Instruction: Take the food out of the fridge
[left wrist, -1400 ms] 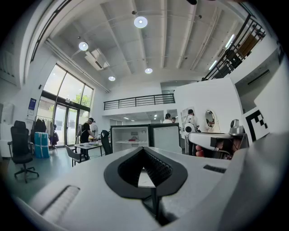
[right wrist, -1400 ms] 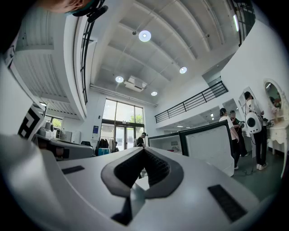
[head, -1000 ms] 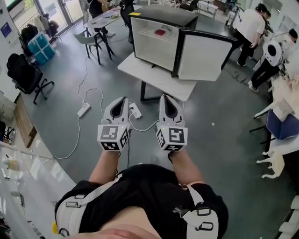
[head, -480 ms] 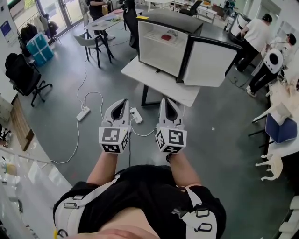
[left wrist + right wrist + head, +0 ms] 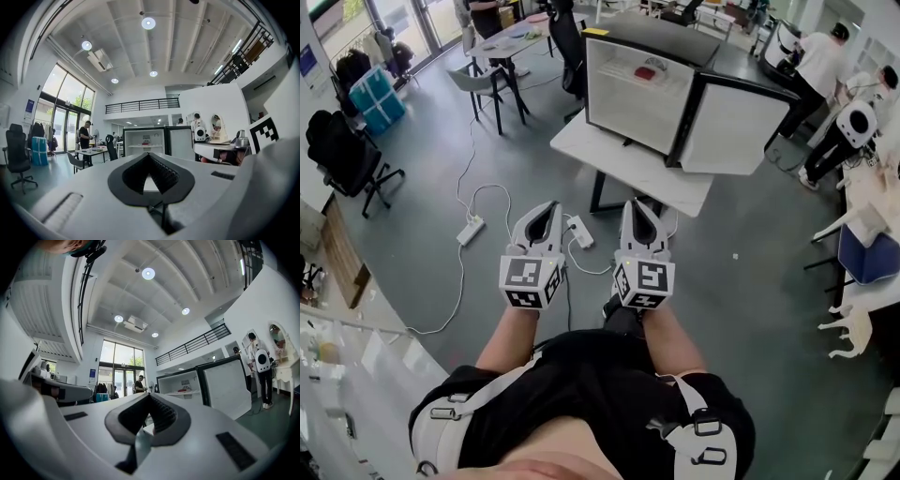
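A black mini fridge (image 5: pixel 652 80) stands on a white table (image 5: pixel 623 159) ahead of me, its door (image 5: pixel 741 117) swung open to the right. A red food item (image 5: pixel 648 72) lies on its upper shelf, also seen as food (image 5: pixel 146 141) in the left gripper view and food (image 5: pixel 185 389) in the right gripper view. My left gripper (image 5: pixel 550 205) and right gripper (image 5: pixel 635 203) are held side by side in front of my waist, well short of the table. Both point level toward the fridge, both are shut, and neither holds anything.
Power strips (image 5: pixel 470 230) and white cables lie on the grey floor between me and the table. An office chair (image 5: pixel 342 150) stands at the left, a desk with chairs (image 5: pixel 492 56) at the back left. People (image 5: pixel 820 56) and white furniture (image 5: pixel 867 216) are at the right.
The fridge and its table have come nearer and sit more centred in the head view. Both grippers travelled forward together, still shut and side by side.
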`<action>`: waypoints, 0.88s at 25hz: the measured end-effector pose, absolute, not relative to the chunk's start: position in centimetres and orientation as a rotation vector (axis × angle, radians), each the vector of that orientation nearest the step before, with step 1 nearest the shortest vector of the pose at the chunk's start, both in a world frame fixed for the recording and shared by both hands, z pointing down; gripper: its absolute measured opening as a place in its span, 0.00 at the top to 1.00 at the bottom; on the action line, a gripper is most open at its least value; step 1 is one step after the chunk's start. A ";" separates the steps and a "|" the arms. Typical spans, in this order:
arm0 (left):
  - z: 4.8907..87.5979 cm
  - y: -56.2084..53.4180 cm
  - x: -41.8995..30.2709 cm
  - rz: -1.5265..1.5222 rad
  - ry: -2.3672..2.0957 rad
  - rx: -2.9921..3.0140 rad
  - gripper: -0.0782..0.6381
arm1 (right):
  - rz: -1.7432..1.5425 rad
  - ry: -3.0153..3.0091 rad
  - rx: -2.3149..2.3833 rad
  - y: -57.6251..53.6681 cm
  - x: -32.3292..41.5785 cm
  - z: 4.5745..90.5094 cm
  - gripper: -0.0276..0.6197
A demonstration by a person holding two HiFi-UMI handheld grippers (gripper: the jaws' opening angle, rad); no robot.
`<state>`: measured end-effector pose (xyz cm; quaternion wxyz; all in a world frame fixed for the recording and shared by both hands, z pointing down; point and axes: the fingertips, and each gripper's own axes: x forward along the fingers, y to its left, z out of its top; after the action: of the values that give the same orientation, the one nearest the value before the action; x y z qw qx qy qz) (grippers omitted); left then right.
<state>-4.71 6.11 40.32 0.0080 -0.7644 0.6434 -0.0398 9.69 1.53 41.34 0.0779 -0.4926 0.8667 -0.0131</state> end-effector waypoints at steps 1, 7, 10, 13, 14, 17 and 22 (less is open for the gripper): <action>40.5 5.6 -5.0 -0.129 2.010 -2.393 0.89 | -0.035 2.599 -1.475 1.1 9.3 41.4 0.95; 41.1 1.7 -6.2 -0.160 1.986 -2.410 0.89 | -0.022 2.603 -1.492 -2.7 8.0 41.9 0.95; 40.9 -1.1 -6.6 -0.165 1.957 -2.414 0.89 | -0.010 2.597 -1.506 -5.7 7.5 42.0 0.95; 40.1 -4.7 -7.0 -0.140 1.922 -2.423 0.89 | -0.002 2.582 -1.499 -9.2 6.8 41.8 0.95; 39.8 -6.1 -7.0 -0.138 1.908 -2.424 0.89 | 0.000 2.580 -1.495 -10.6 6.6 41.7 0.95; 39.5 -10.7 -7.1 -0.143 1.881 -2.440 0.89 | 0.010 2.601 -1.491 -15.0 5.6 41.8 0.95; 38.4 -18.4 -7.8 -0.113 1.858 -2.461 0.89 | 0.045 2.616 -1.476 -22.2 3.9 40.9 0.95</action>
<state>-7.85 -18.42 38.43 0.0278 -0.7972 0.6020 -0.0366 3.90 -22.18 40.91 0.0689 -0.4902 0.8688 0.0151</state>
